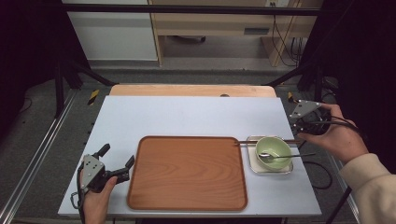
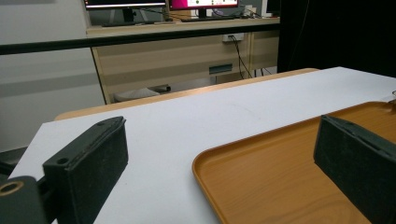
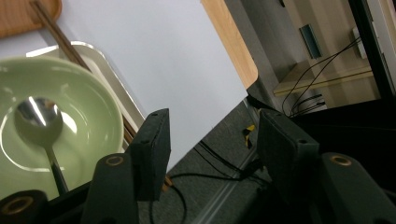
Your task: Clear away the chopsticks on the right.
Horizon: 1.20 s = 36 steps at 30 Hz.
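A green bowl (image 1: pixel 273 148) with a metal spoon (image 1: pixel 280 156) in it stands on a small silver tray (image 1: pixel 254 164) at the table's right. Dark chopsticks (image 1: pixel 266 141) lie across that tray's far edge. A large wooden tray (image 1: pixel 187 172) sits bare in the middle. My left gripper (image 1: pixel 117 155) rests open by the wooden tray's left edge, one jaw over its rim (image 2: pixel 280 177). My right gripper (image 1: pixel 300 129) hangs just right of the bowl (image 3: pixel 56 93) past the table's edge, jaws apart with nothing between them. The spoon (image 3: pixel 37 114) and chopsticks (image 3: pixel 51 28) show beside its left jaw.
The white tabletop (image 1: pixel 187 116) stretches bare behind both trays, with a wooden strip (image 1: pixel 191 90) along its far edge. Black frame posts flank the table. Cables (image 3: pixel 224 163) lie on the floor at the right, below my right gripper.
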### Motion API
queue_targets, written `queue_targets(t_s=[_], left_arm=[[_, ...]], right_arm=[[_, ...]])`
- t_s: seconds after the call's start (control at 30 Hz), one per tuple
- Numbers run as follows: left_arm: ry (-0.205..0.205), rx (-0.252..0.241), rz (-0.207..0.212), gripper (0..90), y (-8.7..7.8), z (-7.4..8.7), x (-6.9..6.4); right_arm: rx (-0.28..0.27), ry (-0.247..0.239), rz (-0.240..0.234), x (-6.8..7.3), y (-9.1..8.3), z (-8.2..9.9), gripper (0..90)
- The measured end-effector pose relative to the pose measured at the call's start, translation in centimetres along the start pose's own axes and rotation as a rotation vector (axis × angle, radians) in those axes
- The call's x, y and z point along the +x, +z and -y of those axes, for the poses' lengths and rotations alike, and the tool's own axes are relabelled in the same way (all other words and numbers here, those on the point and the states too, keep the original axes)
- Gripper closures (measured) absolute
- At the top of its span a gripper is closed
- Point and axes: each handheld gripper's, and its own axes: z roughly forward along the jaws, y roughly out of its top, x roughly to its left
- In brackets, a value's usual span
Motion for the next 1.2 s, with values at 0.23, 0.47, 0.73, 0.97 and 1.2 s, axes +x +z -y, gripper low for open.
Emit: queue_targets(t_s=[0.23,0.47,0.73,0.97,1.2], left_arm=[[0.036,-0.002,-0.013,2.6,-0.9,-0.4,1.2],[0.006,-0.012,-0.012,2.6,-1.2,-0.3,1.7],[0.02,-0.001,0.01,2.6,-0.6,-0.3,1.0],[0.034,0.003,0.026,2.5,0.1,-0.2,0.1],[0.05,0.006,0.022,2.6,-0.1,-0.2,-0.3]], right_arm=[[0.016,-0.1,-0.019,-0.3,-0.3,0.0,49.9],[0.045,-0.123,-0.045,-1.1,-0.2,0.5,47.8],[0.079,-0.147,-0.093,-2.2,1.7,1.2,48.1],[0.089,-0.164,-0.135,-1.7,3.1,1.4,51.3],[0.122,-0.188,-0.195,-1.2,5.0,2.1,58.1]])
